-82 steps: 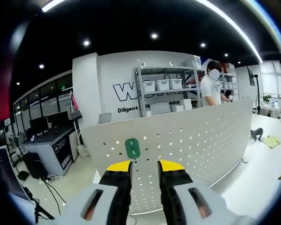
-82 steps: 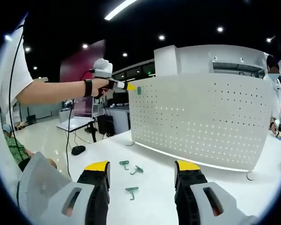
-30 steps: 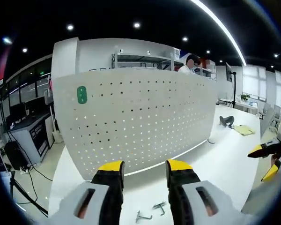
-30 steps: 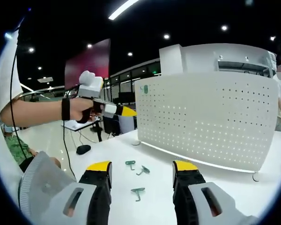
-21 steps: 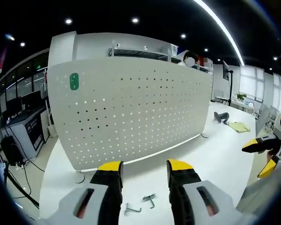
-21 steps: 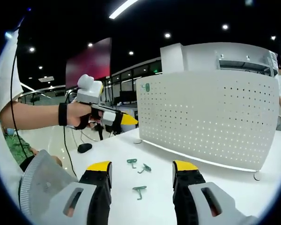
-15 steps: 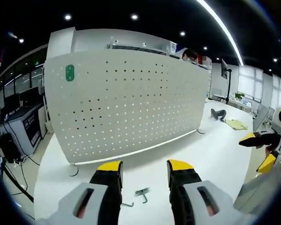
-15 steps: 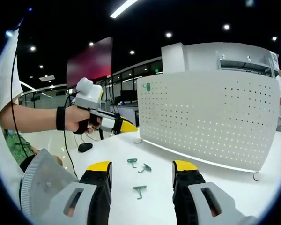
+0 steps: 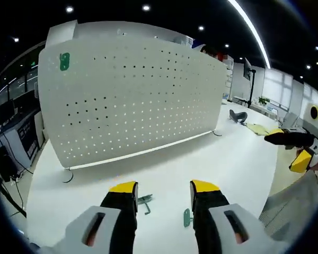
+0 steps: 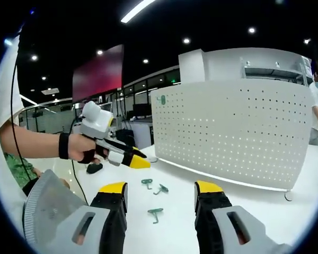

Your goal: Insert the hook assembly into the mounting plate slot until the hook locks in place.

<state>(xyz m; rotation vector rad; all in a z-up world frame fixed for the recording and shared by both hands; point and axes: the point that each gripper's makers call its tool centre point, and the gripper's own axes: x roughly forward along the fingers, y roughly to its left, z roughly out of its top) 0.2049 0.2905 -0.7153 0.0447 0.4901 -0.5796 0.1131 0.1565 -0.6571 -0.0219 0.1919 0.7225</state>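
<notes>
- In the left gripper view, a small green hook (image 9: 64, 61) is mounted at the upper left corner of the pegboard (image 9: 132, 100). It is a flat upright tab, long axis vertical. No writing can be read on it.
- The pegboard is a white curved panel, smooth, with regular rows of small round holes. It stands upright on the white table (image 9: 238, 159).
- The left gripper (image 9: 163, 190) has black jaws with yellow tips, parted, nothing between them.
- Between those jaws two loose hooks lie flat on the table: one (image 9: 144, 200) by the left jaw, another (image 9: 186, 217) touching the inner edge of the right jaw.
- At the far right of that view the right gripper (image 9: 292, 148) shows, dark with yellow tips.
- In the right gripper view, a hand (image 10: 79, 147) holds the left gripper (image 10: 132, 159) tilted down toward the table; its tips look nearly together here.
- Three green hooks lie on the table: two close together (image 10: 147, 183) (image 10: 160, 188), a third (image 10: 155, 212) nearer the camera.
- The right gripper (image 10: 160, 197) has its jaws wide apart and empty.
- The mounted hook (image 10: 161, 99) sits at the pegboard's upper left corner.
</notes>
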